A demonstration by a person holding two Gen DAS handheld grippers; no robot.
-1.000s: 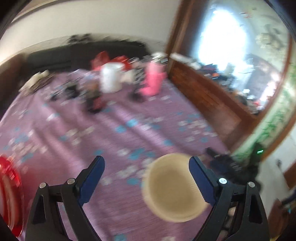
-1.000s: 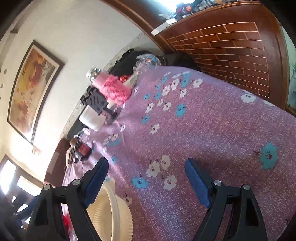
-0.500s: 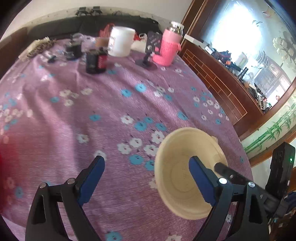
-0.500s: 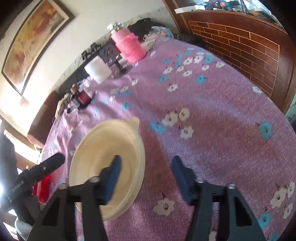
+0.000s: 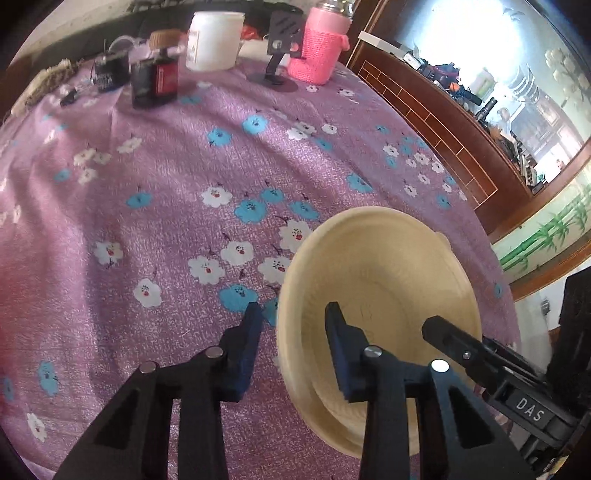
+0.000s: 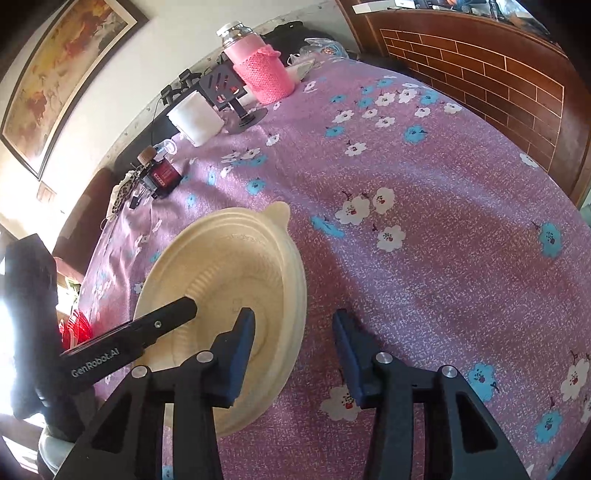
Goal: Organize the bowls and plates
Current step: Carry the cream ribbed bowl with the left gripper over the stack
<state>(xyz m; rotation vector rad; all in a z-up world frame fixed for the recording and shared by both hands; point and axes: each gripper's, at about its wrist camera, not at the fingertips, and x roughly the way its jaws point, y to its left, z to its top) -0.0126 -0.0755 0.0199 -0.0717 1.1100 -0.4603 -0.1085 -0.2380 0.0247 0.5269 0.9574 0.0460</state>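
Straddling opposite rims of the cream bowl on the floral tablecloth, the left gripper and right gripper are closing, pads not yet pressing; it looks light, stiff, best pinched by its thin wall.

Table under purple floral cloth: cream bowl near front edge; white tub, pink bottle, dark jar along far edge.

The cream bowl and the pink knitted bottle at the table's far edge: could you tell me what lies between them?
Only bare flowered tablecloth lies between the cream bowl and the pink knitted bottle, shown in both wrist views.
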